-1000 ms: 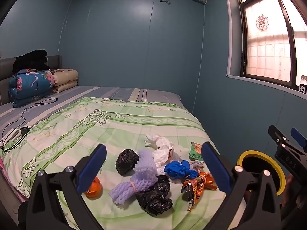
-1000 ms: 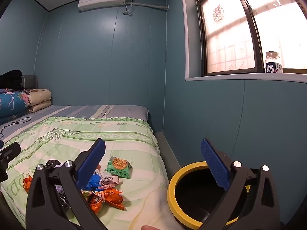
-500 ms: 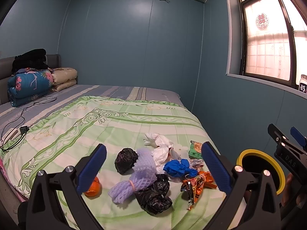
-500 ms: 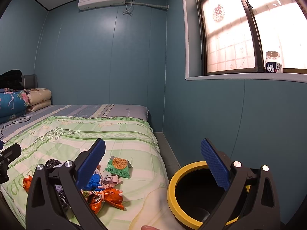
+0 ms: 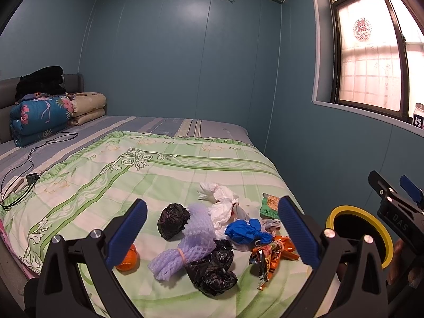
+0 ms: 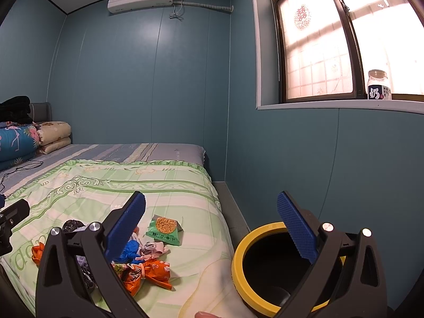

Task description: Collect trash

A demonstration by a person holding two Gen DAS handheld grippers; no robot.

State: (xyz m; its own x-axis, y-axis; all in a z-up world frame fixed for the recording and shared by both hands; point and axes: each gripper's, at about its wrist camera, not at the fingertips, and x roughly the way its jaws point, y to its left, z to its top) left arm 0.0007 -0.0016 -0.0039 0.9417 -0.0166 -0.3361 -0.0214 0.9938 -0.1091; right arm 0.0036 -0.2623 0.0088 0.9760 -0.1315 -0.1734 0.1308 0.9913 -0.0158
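A heap of trash lies on the near end of the bed: a purple foam net (image 5: 185,241), two black bags (image 5: 172,220) (image 5: 212,267), white tissue (image 5: 220,198), a blue wad (image 5: 246,232), an orange wrapper (image 5: 267,254) (image 6: 145,270), a green snack packet (image 5: 270,205) (image 6: 164,229) and an orange fruit (image 5: 128,259). My left gripper (image 5: 212,230) is open and empty, above the heap. My right gripper (image 6: 210,228) is open and empty, between the bed's right edge and a black bin with a yellow rim (image 6: 238,254) (image 5: 387,241).
The bed has a green patterned quilt (image 5: 132,175). Folded bedding (image 5: 39,116) and a black cable (image 5: 29,159) lie at the far left. The blue wall and a window sill with a jar (image 6: 377,84) stand to the right of the bin.
The left wrist view has shifted slightly; the trash heap sits a little lower and nearer between the fingers. The right gripper has barely moved. Both stay open.
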